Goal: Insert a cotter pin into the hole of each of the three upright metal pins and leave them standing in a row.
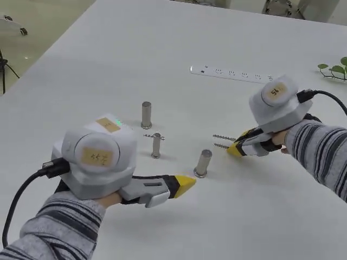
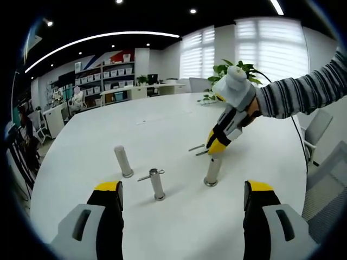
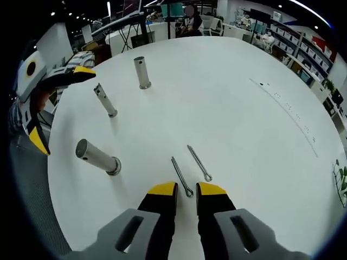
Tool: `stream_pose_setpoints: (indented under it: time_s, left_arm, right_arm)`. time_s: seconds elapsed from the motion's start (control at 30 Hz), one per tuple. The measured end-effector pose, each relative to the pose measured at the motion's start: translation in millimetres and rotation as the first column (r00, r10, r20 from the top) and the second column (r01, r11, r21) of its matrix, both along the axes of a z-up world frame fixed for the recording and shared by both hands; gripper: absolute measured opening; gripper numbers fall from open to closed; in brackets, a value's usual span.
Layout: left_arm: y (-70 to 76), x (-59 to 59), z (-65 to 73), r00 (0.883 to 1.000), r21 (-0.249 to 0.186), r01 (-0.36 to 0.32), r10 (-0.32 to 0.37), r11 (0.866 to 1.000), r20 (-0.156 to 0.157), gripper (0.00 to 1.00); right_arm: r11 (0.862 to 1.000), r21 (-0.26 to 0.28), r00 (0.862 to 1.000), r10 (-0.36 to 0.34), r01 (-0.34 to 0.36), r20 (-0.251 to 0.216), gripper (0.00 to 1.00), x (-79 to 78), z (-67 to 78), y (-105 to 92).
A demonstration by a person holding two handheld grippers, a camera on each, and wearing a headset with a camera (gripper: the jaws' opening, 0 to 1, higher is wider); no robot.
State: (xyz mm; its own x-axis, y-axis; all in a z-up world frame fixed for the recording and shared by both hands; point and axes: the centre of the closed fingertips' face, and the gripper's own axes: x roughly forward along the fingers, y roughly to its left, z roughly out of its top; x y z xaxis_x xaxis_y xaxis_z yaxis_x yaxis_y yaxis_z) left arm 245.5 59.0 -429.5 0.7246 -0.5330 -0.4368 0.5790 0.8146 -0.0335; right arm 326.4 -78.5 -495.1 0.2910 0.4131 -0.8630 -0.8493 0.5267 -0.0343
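Three upright pins (image 1: pixel 156 145), middle cottered, two cotters (image 3: pixel 181 176) loose

Wide white table (image 1: pixel 162 43) in an open office.
A white power strip (image 1: pixel 233 73) lies flat on the table's far side, with a leafy green plant (image 1: pixel 336 69) near its end. Shelves of storage bins (image 2: pixel 111 73) line the back wall, and blinds (image 2: pixel 260 43) cover the windows.

Head view: high over the near side of the white table (image 1: pixel 162 49), facing forward and down, with the whole work area in frame.
Left gripper view: low over the tabletop, facing along its jaws across the three metal pins (image 2: pixel 157 184) toward the right gripper (image 2: pixel 217 147).
Right gripper view: low, pitched down, close on two cotter pins (image 3: pixel 181 176), facing back toward the left gripper (image 3: pixel 58 106).
All three views share the metal pins.
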Motion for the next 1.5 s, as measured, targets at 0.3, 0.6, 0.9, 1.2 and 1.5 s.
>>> stream_pose_setpoints:
  time_s: [0.3, 0.6, 0.9, 1.2, 1.5]
  left_arm:
    - [1.4, -0.1, 0.7, 1.000, 0.004, -0.002, 0.002, 1.000, 0.000, 0.91]
    - [2.0, -1.2, 0.4, 1.000, 0.018, 0.003, -0.003, 1.000, -0.001, 0.91]
    - [-8.7, -4.0, 5.2, 0.999, -0.016, 0.034, -0.034, 0.999, 0.011, 0.90]
    - [-17.1, -8.5, 5.8, 0.997, -0.007, 0.069, -0.069, 0.998, 0.020, 0.85]
    - [-30.1, -14.9, 4.3, 0.993, -0.016, 0.121, -0.121, 0.993, 0.015, 0.77]
  right_arm:
    - [0.999, -0.026, 0.999, 0.032, -0.033, -0.023, 0.00, -2.9, -0.9, 0.2]
    - [0.994, -0.067, 0.996, 0.087, -0.087, 0.003, 0.00, -9.1, -0.1, -3.1]
    - [0.995, -0.067, 0.995, 0.084, -0.081, 0.046, 0.00, -16.3, 10.6, -13.7]
    - [0.990, -0.047, 0.986, 0.136, -0.132, 0.098, 0.00, -40.1, 20.3, -18.3]
    - [0.981, -0.028, 0.972, 0.192, -0.190, 0.135, 0.00, -66.0, 27.6, -20.0]
